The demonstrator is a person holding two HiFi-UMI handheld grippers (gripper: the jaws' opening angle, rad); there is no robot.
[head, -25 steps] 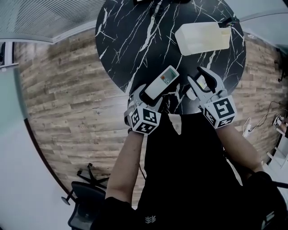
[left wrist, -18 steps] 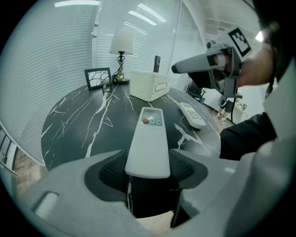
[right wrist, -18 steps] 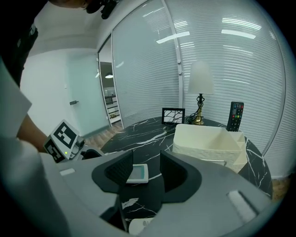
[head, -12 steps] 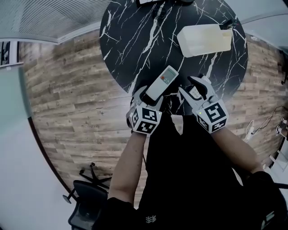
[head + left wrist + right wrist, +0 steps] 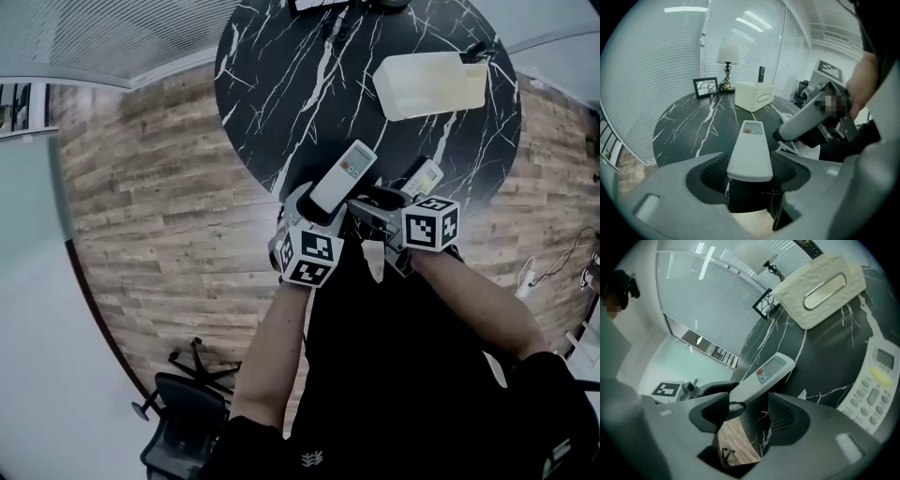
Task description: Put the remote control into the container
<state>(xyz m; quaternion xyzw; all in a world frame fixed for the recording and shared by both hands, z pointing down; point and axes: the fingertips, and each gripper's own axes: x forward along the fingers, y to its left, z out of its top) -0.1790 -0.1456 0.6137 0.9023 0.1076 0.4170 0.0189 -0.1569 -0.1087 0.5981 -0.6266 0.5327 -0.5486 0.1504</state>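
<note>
While the ribbed dark pads (image 5: 785,169) of the left gripper (image 5: 749,174) pinch the lower end of the long white remote control (image 5: 751,145) from both sides, its button end, with one orange button, juts out above the near edge of the table. The right gripper (image 5: 750,420) is just beside it. Its jaws have just been opening and now stand spread, the pads (image 5: 783,416) pressing on nothing; only floor and table edge show in the gap, with the held remote's tail close by one jaw. A second white remote with a small display and pale buttons (image 5: 872,380) lies flat on the table to the right of that gripper. The cream, rough-textured rectangular container with a slot handle (image 5: 431,84) stands on the table's far side, well apart from the held remote. The round tabletop (image 5: 281,94) is black marble with white veins, and at its far edge stand a white-shaded lamp (image 5: 727,51) and a small black picture frame (image 5: 706,87). The floor (image 5: 159,216) is of wooden planks, a dark office chair (image 5: 183,412) stands on it, and glass walls with horizontal blinds close the room. No brand or wording can be read; the only print is the black-and-white squares on the grippers' marker cubes (image 5: 309,258).
</note>
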